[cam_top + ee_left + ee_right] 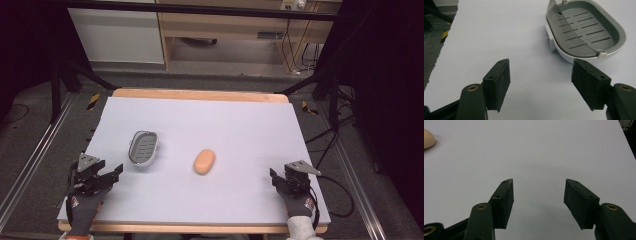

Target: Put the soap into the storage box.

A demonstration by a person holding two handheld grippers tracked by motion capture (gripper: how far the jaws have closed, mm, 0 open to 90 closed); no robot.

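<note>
Soap dish (584,32) and soap (204,161): no legible writing.

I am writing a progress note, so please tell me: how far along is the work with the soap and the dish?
Nothing looks done: the orange soap lies on the table, apart from the empty soap dish. Nothing is in hand; the left gripper and right gripper are open near the front edge. Picking up and placing the soap probably remain.

Glossy plastic soap dish (584,30); matt soap (204,161), possibly smooth.
</note>
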